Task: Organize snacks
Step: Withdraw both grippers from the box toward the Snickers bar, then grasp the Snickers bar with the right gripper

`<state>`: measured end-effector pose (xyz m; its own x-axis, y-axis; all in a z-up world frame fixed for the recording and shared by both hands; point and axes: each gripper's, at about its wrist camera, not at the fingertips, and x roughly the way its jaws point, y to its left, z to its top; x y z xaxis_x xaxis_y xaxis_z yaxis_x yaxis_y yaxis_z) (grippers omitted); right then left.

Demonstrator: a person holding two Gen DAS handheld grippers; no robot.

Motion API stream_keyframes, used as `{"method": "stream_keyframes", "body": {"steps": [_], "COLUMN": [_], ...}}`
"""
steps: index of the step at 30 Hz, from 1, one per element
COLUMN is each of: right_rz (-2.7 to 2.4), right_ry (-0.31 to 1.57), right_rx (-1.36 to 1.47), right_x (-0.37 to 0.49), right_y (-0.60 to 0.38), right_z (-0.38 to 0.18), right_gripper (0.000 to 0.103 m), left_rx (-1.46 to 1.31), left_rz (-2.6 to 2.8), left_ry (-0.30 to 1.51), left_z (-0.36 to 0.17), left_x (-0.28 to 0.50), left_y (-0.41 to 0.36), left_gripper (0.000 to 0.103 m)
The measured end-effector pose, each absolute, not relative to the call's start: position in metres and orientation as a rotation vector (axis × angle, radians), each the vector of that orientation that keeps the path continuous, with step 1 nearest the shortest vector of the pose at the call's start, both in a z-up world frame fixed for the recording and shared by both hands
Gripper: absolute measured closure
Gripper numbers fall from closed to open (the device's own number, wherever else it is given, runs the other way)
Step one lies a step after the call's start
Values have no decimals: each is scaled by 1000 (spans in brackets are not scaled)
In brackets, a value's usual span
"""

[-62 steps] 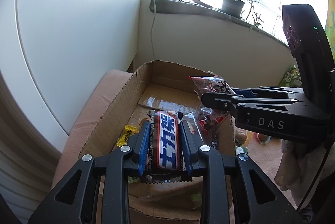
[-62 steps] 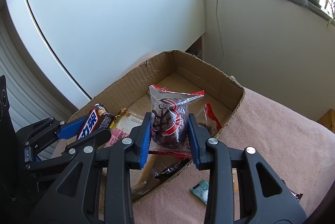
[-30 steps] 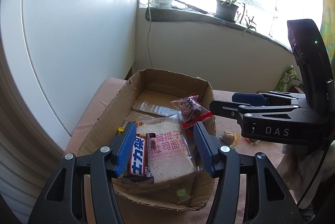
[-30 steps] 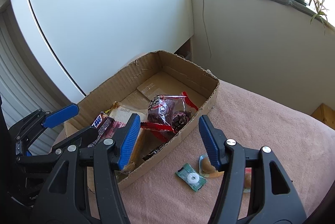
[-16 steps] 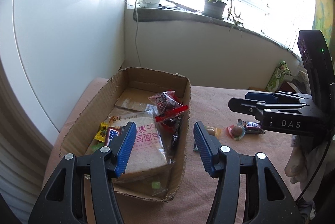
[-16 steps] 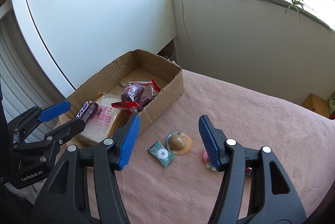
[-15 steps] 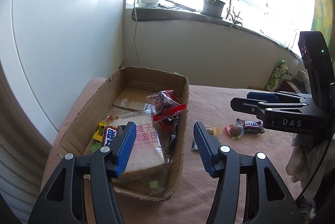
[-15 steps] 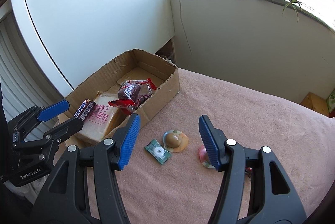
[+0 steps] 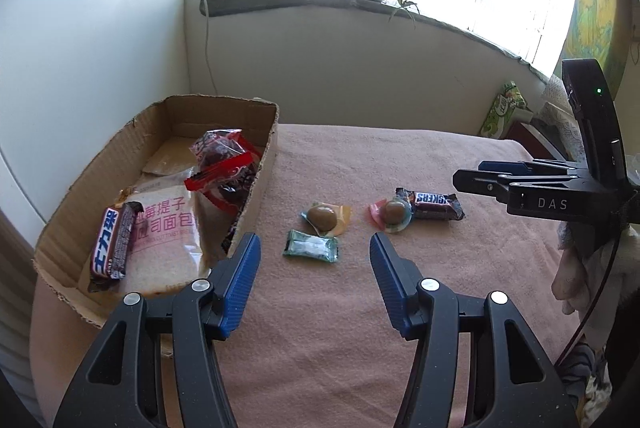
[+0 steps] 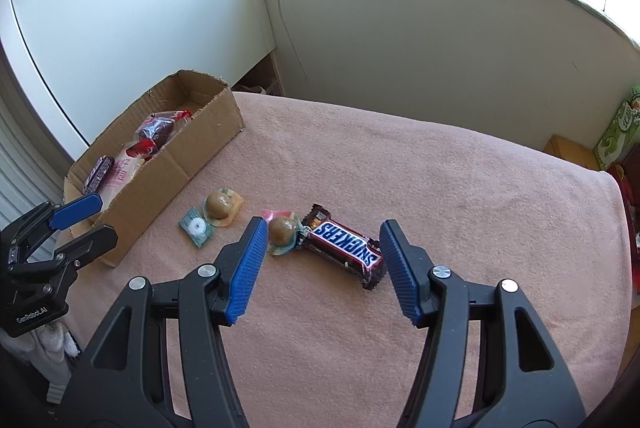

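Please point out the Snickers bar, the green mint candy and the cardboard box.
Snickers bar [image 10: 344, 243]: right wrist view, on the blue logo.
Green mint candy [image 9: 311, 250]: left wrist view, middle of the wrapper.
Cardboard box [image 10: 172, 170]: right wrist view, outer side wall.

Surface [image 10: 440, 188]: salmon-pink cloth. Cardboard box [image 10: 192, 132]: plain brown. Snickers bar [image 10: 344, 246]: dark brown wrapper, blue lettering on white, red outline. Mint [image 10: 195, 227]: green wrapper, white ring. Two brown candies [image 9: 322, 217] at 9 o'clock of the bar, orange and pink-green wrappers. Both grippers: black, blue ribbed jaws.
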<state>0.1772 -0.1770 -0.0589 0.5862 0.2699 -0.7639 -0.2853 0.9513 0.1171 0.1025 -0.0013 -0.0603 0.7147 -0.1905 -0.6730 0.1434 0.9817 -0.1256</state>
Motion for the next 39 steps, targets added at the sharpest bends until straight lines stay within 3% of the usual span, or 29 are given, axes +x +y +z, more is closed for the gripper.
{"method": "stream_keyframes", "body": {"steps": [13, 17, 33, 39], "right_rz": [393, 415, 491, 463], "right_ry": [958, 962, 983, 974], "right_rx": [-162, -217, -247, -235], "right_x": [195, 204, 227, 228], "right_y": [-184, -176, -170, -177], "right_z": [-96, -104, -128, -127], "right_gripper": [42, 42, 43, 62], "left_rx": [-37, -32, -20, 22], "left_rz": [-264, -273, -319, -319], "left_ry": [820, 843, 912, 921], "left_z": [-80, -89, -116, -121], "left_x": [141, 157, 198, 208], "left_y": [-50, -58, -74, -84], "left_gripper": [47, 54, 62, 62]}}
